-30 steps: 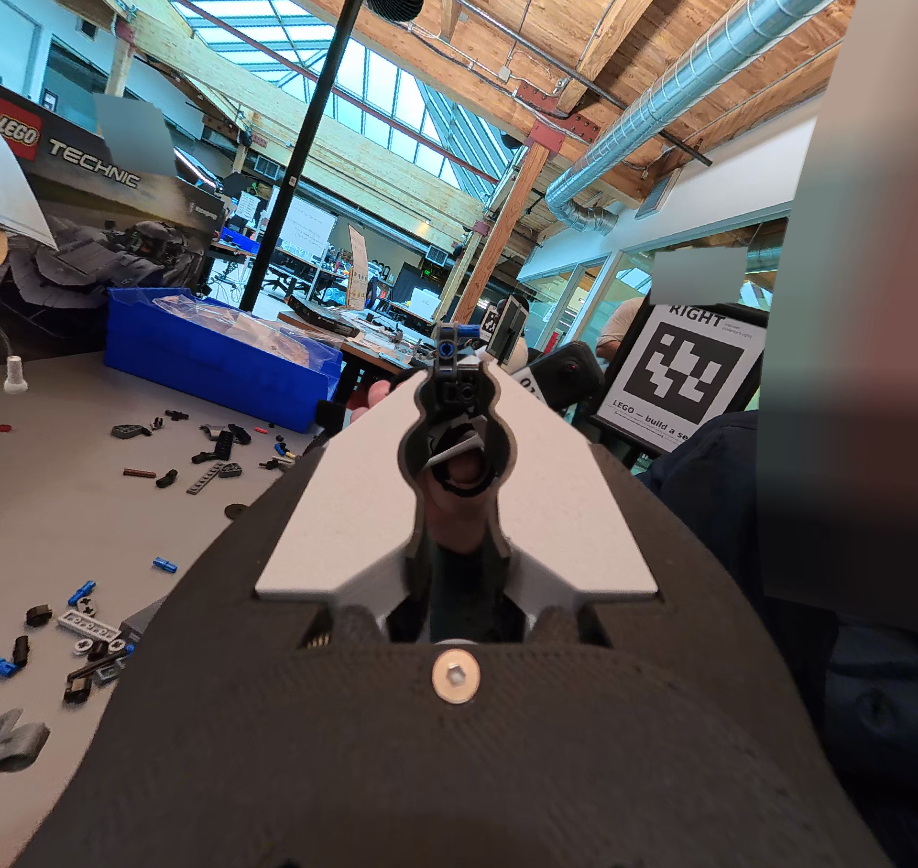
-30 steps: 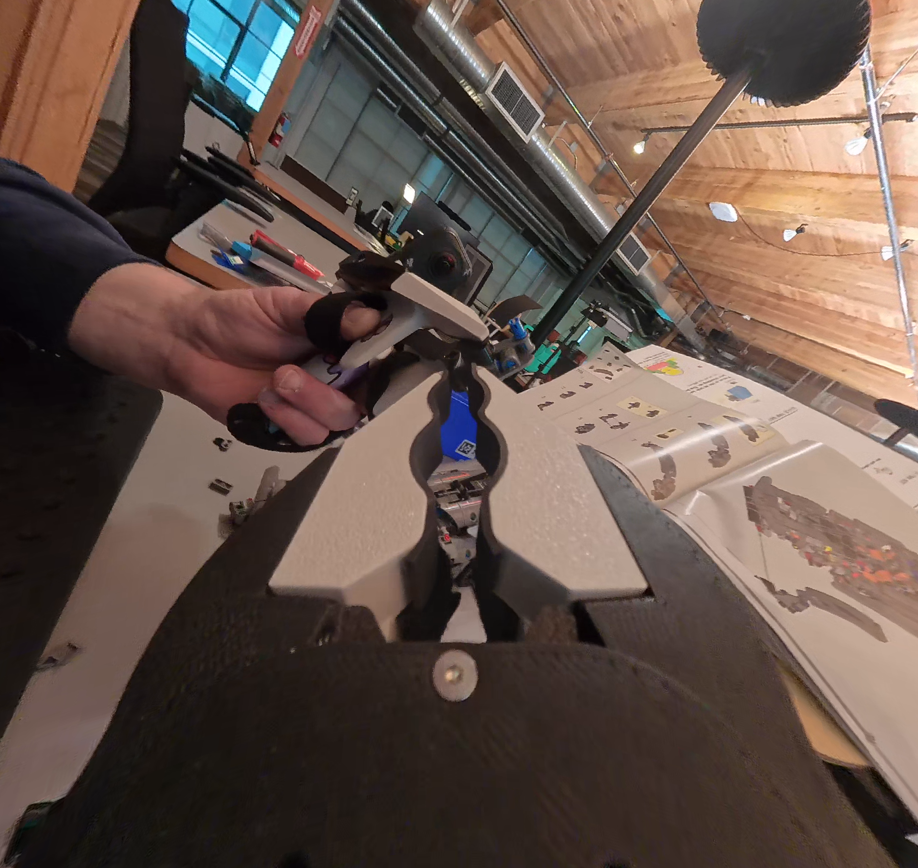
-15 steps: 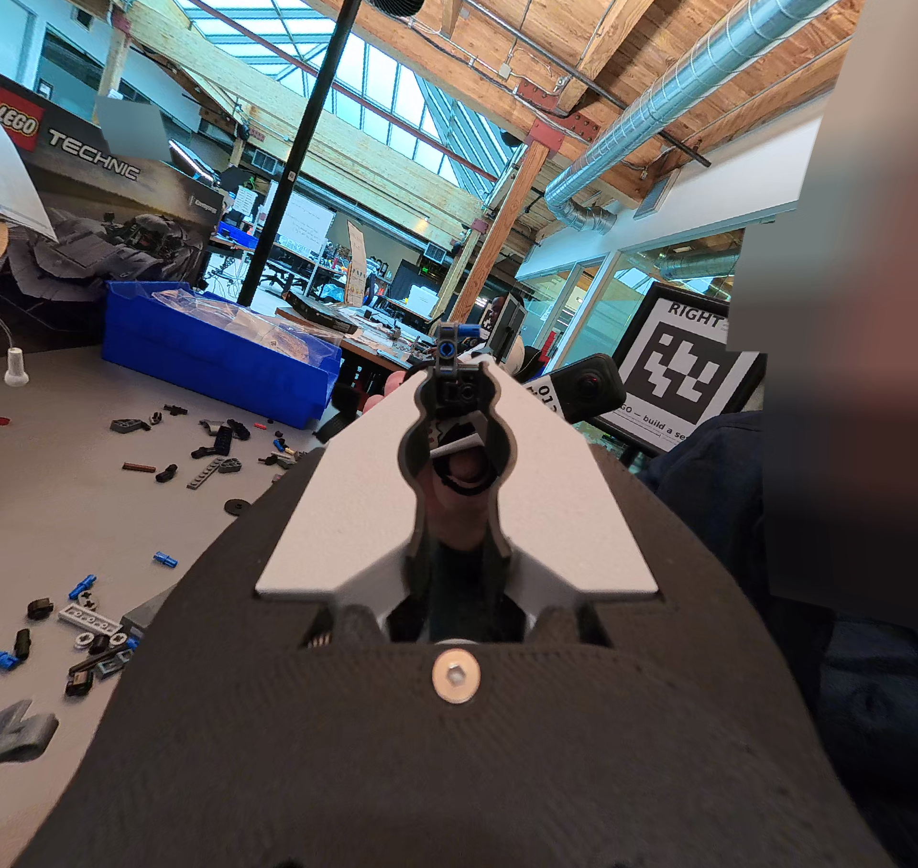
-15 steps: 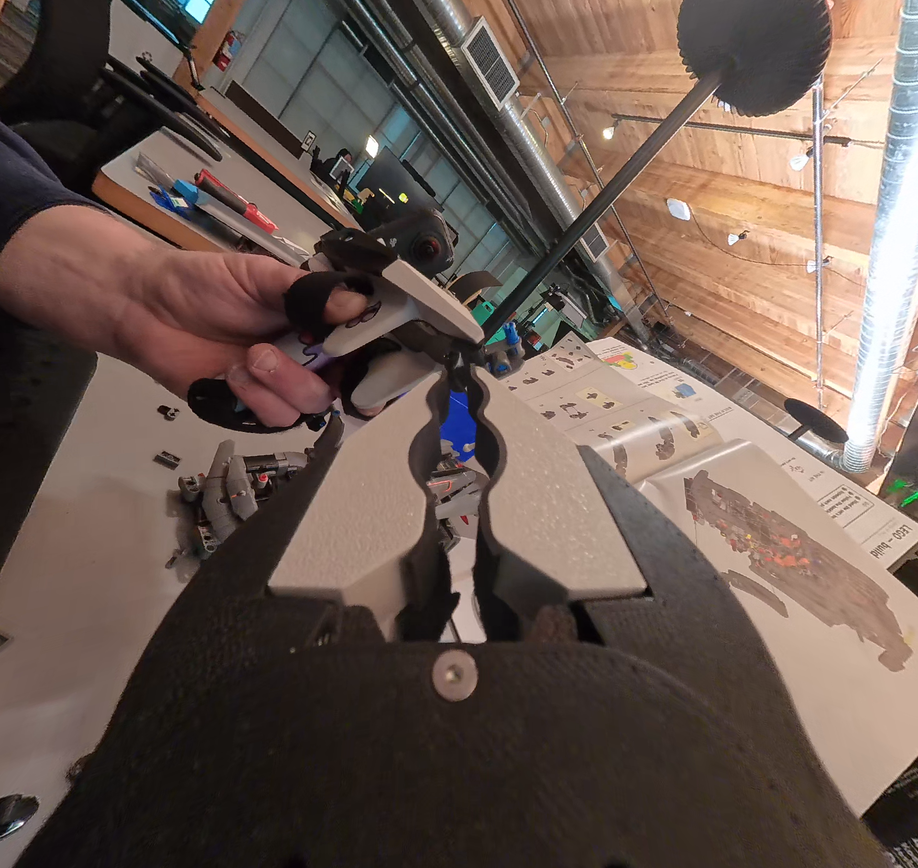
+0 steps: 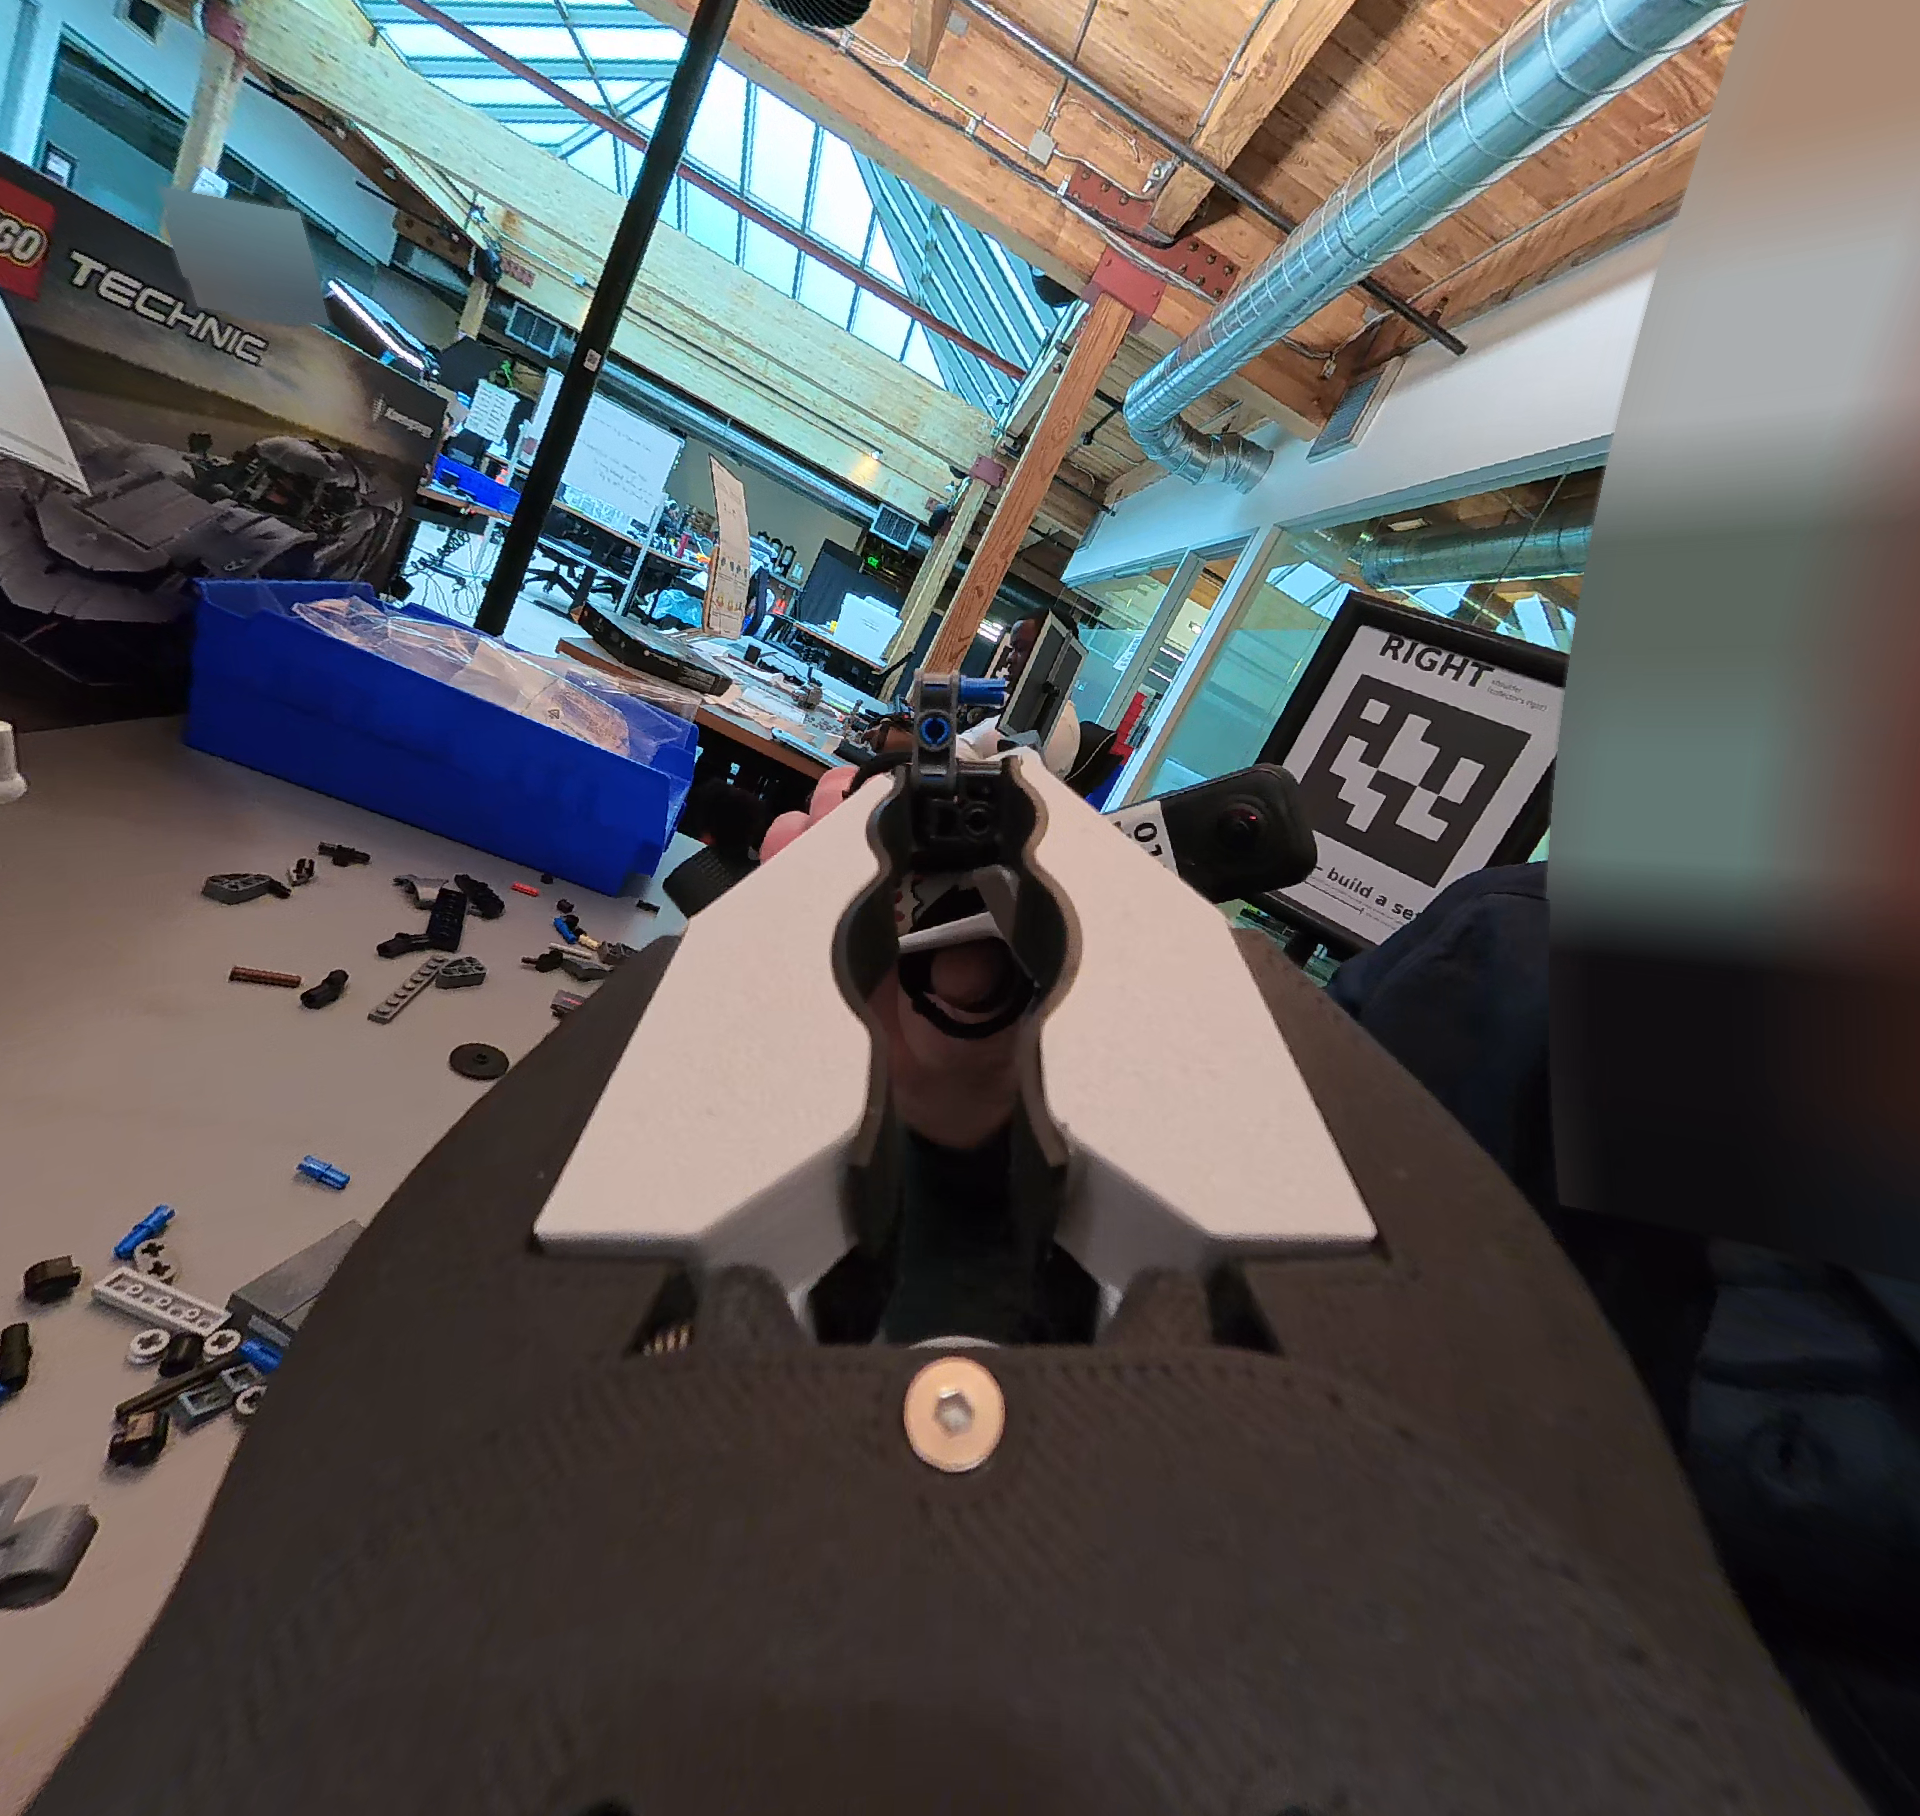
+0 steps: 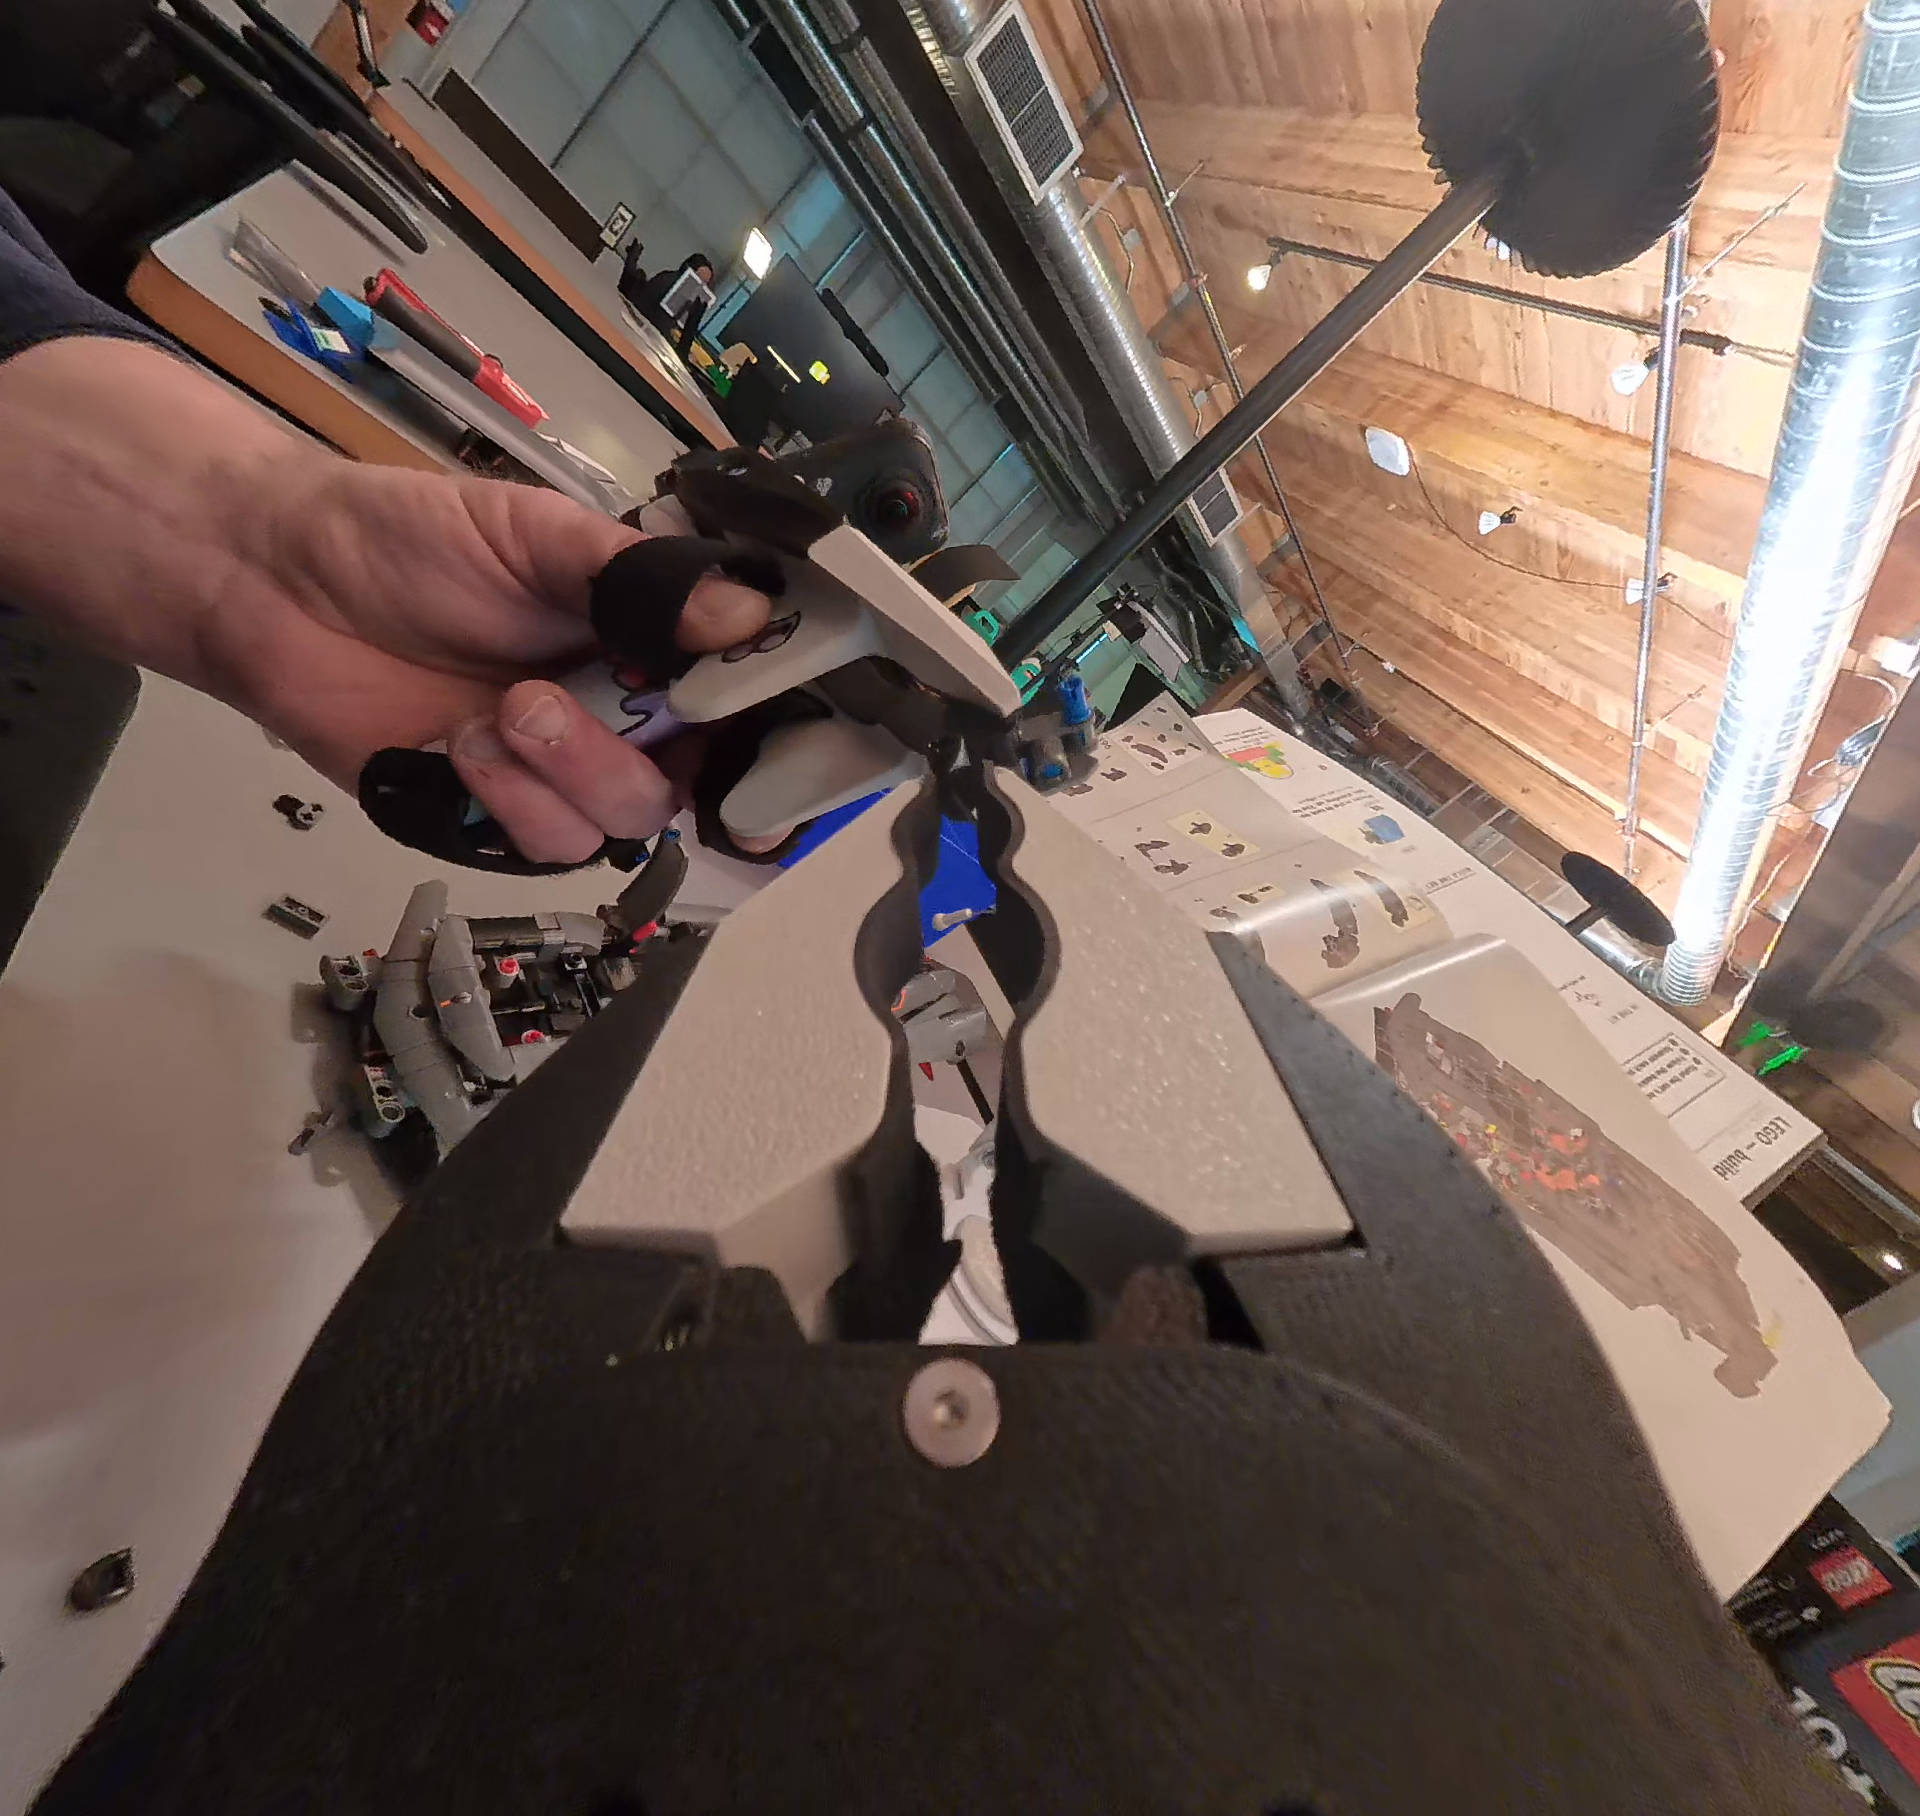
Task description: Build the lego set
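Note:
My left gripper is shut on a small grey lego piece with blue pins, held up in the air above the table. The piece also shows in the right wrist view, at the tip of the hand-held left gripper. My right gripper has its jaws almost together, with the tips right beside that piece. I cannot tell whether they pinch anything. A partly built grey model lies on the table below the hand. The open instruction booklet lies to the right.
Loose lego parts are scattered on the grey table, with more at the near left. A blue bin with plastic bags and the set's box stand behind. A black pole and a marker sign stand nearby. Less than 4 cm separates the two grippers' tips.
The right wrist view has tilted and moved nearer to the left gripper's tip, so the grey model shows more. The left gripper still holds its piece and has barely moved.

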